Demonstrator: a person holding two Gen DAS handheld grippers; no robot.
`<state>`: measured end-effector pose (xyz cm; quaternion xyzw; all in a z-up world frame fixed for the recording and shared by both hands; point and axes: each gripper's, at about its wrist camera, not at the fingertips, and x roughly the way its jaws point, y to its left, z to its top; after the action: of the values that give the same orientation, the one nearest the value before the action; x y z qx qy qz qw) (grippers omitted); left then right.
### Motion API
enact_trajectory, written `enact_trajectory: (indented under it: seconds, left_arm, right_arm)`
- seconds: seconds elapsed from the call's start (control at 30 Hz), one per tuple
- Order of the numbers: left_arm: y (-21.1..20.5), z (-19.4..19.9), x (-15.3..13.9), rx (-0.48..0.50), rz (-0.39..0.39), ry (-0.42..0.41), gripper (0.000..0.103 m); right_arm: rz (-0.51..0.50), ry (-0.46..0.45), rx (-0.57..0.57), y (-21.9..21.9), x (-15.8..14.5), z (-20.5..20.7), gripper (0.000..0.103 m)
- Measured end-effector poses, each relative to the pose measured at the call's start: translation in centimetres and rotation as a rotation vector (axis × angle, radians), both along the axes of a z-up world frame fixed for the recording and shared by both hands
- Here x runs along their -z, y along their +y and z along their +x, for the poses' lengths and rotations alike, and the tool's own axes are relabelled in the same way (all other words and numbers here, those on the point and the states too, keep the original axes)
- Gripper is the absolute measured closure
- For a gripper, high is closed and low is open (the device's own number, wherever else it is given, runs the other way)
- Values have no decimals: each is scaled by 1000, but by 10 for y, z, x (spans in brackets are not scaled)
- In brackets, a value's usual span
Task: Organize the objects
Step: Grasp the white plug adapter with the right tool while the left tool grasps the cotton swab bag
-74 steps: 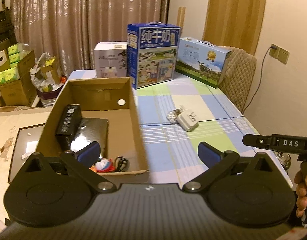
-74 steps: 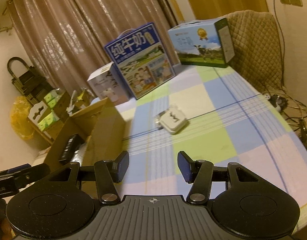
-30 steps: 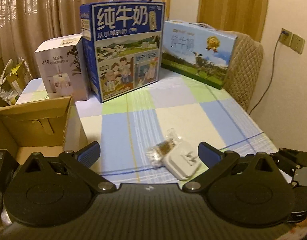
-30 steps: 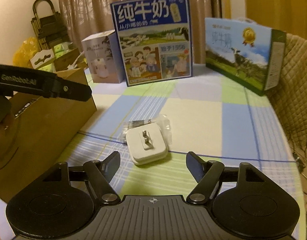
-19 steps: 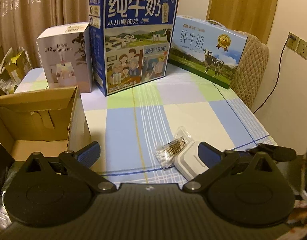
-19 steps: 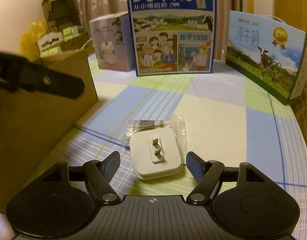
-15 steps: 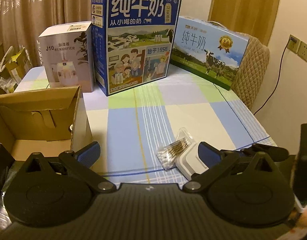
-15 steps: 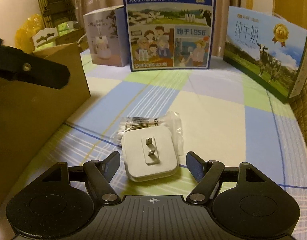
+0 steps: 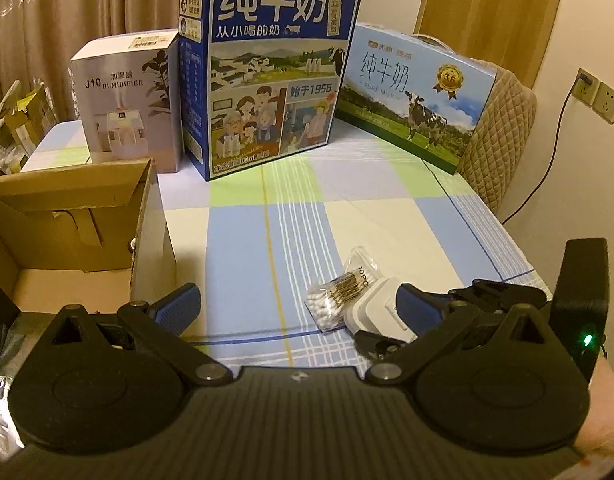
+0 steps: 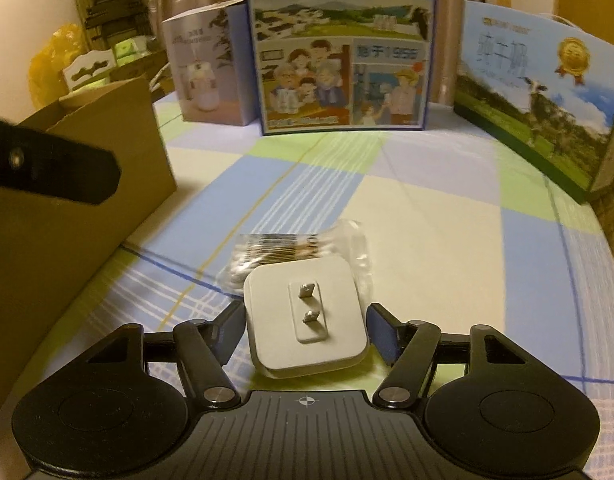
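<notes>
Checked cloth (image 10: 447,216), charger (image 10: 305,316) between spread right gripper (image 10: 305,330), swab bag (image 10: 267,254) touching behind. Left gripper (image 9: 295,306) spread, idle. Could slip off rounded edges or drag bag.

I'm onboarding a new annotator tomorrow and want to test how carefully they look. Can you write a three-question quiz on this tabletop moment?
1. True or false: the right gripper has its fingers on either side of the white charger, with gaps still showing.
2. Which lies directly behind the charger on the checked tablecloth? A) a cardboard box B) a bag of cotton swabs C) a milk carton
3. Fill in: the left gripper is ____ and holds nothing.

Key
1. True: both jaws flank the charger, prongs up, not yet closed on it.
2. B: the bag of cotton swabs touches its far edge; the cardboard box stands off to the left.
3. Open.
</notes>
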<state>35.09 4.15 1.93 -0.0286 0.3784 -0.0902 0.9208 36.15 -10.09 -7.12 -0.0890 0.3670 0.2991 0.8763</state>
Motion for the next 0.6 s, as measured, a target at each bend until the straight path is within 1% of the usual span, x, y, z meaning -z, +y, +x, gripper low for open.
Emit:
enact_trajectory:
  seconds: [0.2,0.3,0.43,0.53,0.6]
  left_arm:
    - [-7,-1,0,9,3,13,1]
    - [-22,-2,0,42,50,14,1]
    - [-48,3,3,112,95,9,1]
    - [-68,16,11,153,140,10,1]
    - [-79,25,20,171,156,23,2]
  right_arm:
    - [19,-3,129,-34,-16,7,40]
    - [22,6,188,-53,-18,11,40]
    - [22,15,223,-73,-19,13,40]
    - [26,29,236,-83,-17,15,40]
    - [28,34,245,-89,-15,16,40]
